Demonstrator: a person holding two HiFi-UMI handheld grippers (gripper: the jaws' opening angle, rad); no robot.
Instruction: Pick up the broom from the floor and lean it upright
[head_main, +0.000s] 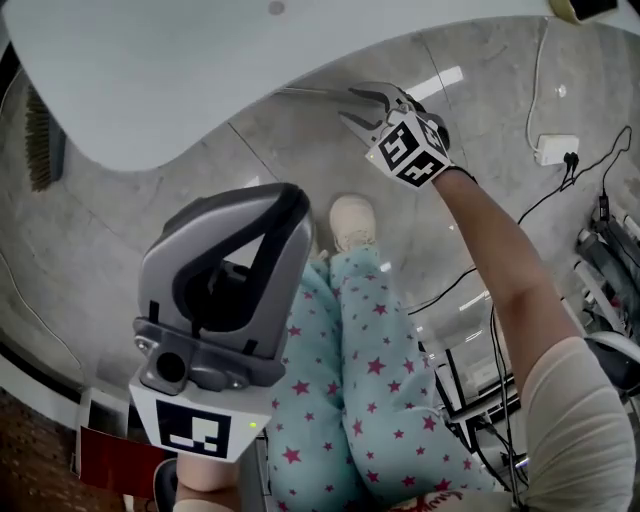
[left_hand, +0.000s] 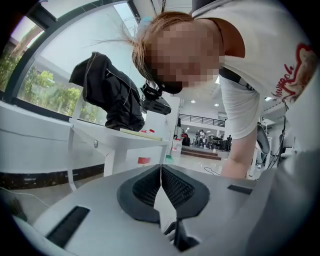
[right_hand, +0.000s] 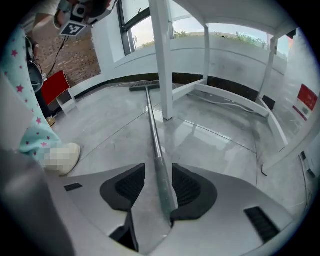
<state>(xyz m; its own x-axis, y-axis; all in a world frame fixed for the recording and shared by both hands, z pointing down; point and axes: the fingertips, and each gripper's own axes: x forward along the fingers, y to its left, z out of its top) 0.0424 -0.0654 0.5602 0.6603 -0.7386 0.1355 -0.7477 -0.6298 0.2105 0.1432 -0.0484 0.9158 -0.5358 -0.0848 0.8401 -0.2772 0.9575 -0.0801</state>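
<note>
The broom lies flat on the grey floor. Its metal handle (right_hand: 152, 135) runs away from me to the dark head (right_hand: 144, 86) near the wall. In the head view a short piece of the handle (head_main: 312, 92) shows at the white table's edge, and the bristles (head_main: 40, 140) show at far left. My right gripper (head_main: 347, 106) reaches steeply down and stands open. The handle's grey grip end (right_hand: 164, 185) lies between its pads, close to the right pad (right_hand: 186, 186). My left gripper (head_main: 250, 250) hangs close under the head camera, shut with its pads (left_hand: 172, 186) meeting on nothing.
A white table (head_main: 200, 70) covers most of the broom, and its leg (right_hand: 160, 60) stands just right of the handle. The person's shoe (head_main: 352, 222) is near the handle's end. A power strip (head_main: 555, 150) with cables lies to the right. A red box (right_hand: 52, 87) stands by the brick wall.
</note>
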